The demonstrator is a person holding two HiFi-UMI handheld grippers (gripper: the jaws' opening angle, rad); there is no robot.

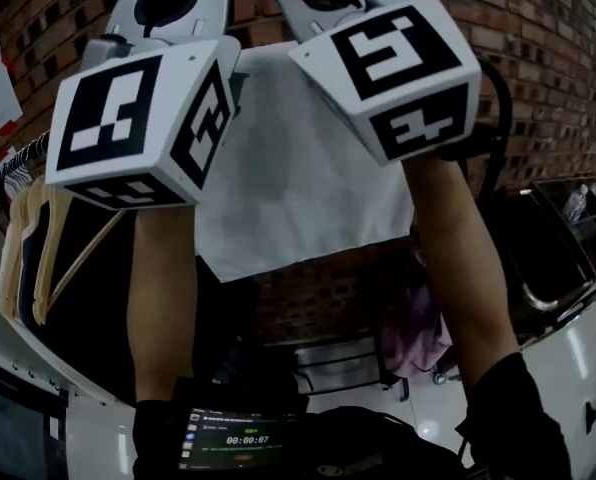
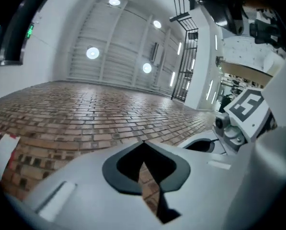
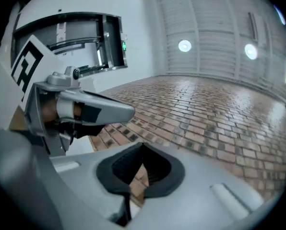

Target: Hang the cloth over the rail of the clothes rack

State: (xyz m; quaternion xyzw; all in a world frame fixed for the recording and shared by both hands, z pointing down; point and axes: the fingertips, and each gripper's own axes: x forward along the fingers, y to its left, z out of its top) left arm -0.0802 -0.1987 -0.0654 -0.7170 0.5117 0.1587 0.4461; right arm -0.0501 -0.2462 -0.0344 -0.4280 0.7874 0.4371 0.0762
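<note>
Head view: cloth [image 1: 298, 168]; gripper views: brick wall [image 2: 109, 114], L+R fingers [image 2: 80, 195] closed.

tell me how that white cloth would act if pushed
Probably floppy: the white cloth hangs flat with a soft, uneven lower edge. Likely light, since it looks thin. A push would probably swing or fold it.

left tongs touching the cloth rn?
Apart. Left gripper view: left tongs shut, only brick wall beyond, nothing on them. Head view: cloth hangs further back.
</note>
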